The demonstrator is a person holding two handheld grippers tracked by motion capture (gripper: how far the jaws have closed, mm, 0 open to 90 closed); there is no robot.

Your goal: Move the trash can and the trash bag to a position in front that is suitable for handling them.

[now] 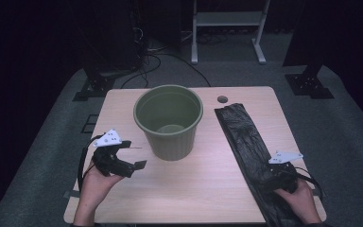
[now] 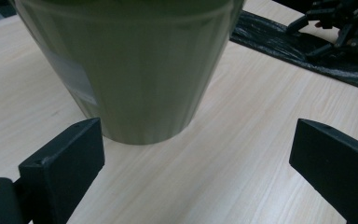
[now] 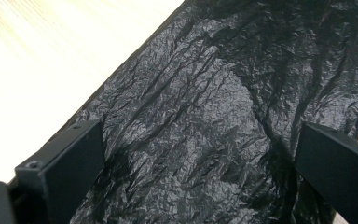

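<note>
Near the worktop's (image 1: 203, 189) left front corner I have the left tool (image 1: 133, 156) hovering with its jaws spread wide and nothing between them, aimed at the foot of the green bin (image 1: 169, 122). The left gripper view looks along those jaws to the bin's (image 2: 130, 70) ribbed wall, just ahead and not touched. The bin stands upright toward the middle of the back edge, empty as far as I can see into it. I judge it light, stiff plastic with a smooth, slightly slippery wall that tapers downward; a pinch on the wall would slide, so if I need to steady it I would take the rim, one jaw inside and one outside.

Along the right edge, running from near the back to the front corner, lies the black bag (image 1: 248, 142), flat and folded into a long strip. The right tool (image 1: 283, 171) sits low over its front part. In the right gripper view its jaws stand wide apart over the crinkled film (image 3: 205, 121) and hold nothing; whether their tips touch the plastic I cannot tell. The bag should be very light, limp and slick, with layers that cling together and tear if dragged. I would pinch a raised wrinkle or the strip's long edge, close fully, and lift slowly, expecting the rest to trail and unfold. Flat-on, the jaws would probably just skate across it.
</note>
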